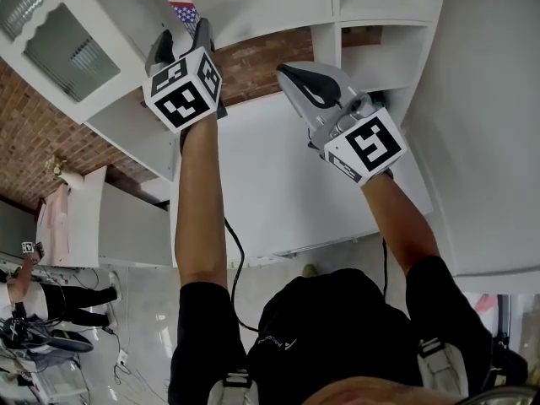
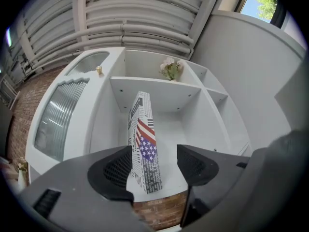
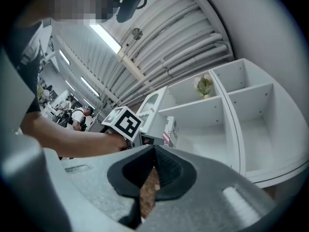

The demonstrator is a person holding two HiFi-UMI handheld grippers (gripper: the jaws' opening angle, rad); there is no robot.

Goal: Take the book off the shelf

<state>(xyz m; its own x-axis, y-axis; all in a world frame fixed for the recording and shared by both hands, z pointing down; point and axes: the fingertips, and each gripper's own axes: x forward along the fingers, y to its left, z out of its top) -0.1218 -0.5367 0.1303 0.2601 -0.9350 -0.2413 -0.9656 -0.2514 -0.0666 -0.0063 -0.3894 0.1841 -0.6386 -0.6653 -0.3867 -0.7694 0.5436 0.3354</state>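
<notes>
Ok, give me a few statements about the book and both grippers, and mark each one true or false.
The book stands on end on the shelf. True.
The left gripper has its jaws clamped on the book. False: the jaws stand apart, with a gap beside the book.
The right gripper holds the book. False: its jaws are together with nothing between them.
Flowers sit on a higher shelf than the book. True.

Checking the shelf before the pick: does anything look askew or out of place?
Only the book stands out. It stands alone on end near the front edge of the shelf with nothing bracing it, between the open jaws of the left gripper. A nudge could probably tip it. Nothing else looks odd.
</notes>
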